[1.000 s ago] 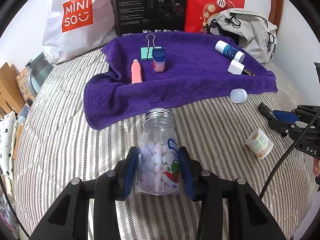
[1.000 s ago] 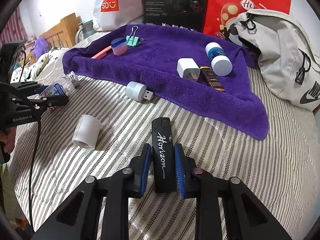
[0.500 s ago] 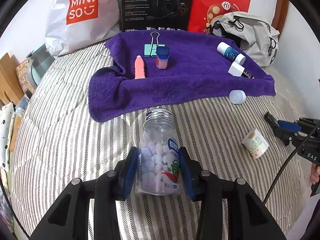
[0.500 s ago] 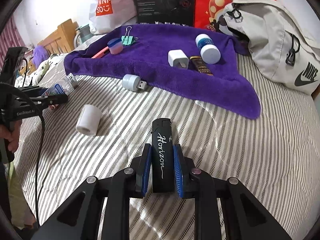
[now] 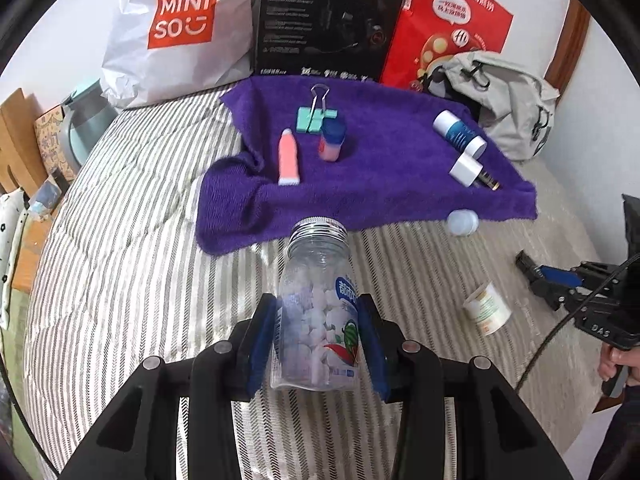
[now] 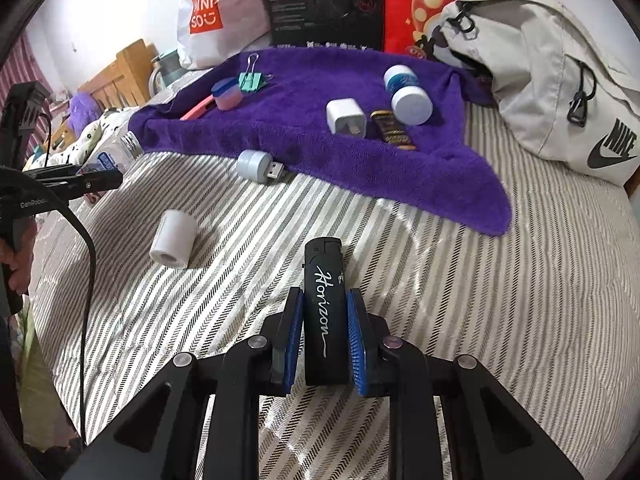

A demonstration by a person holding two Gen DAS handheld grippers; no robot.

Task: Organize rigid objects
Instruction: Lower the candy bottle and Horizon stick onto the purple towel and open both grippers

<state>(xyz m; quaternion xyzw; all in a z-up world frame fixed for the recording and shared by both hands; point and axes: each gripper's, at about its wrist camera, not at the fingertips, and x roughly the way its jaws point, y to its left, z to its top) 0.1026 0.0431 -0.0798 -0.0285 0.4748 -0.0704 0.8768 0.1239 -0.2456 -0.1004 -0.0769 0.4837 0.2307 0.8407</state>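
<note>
A striped bedspread [image 6: 520, 320] fills both views, with a purple towel [image 5: 380, 184] across the upper middle. At lower centre of the left view, the left gripper [image 5: 319, 332] pinches a clear candy bottle [image 5: 316, 312] (its base is hidden behind the pads). At lower centre of the right view, the right gripper [image 6: 322, 334] clamps a black lighter [image 6: 324, 320], its lower end out of sight. A white cup [image 6: 174, 238] lies at middle left, its label unreadable.

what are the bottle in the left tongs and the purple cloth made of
Bottle: likely clear glossy plastic, since the white tablets show through; its ribbed cap looks silvery, metal or metallised plastic. Purple cloth: soft matte terry-like fabric, fuzzy and folded at its edges.
</note>
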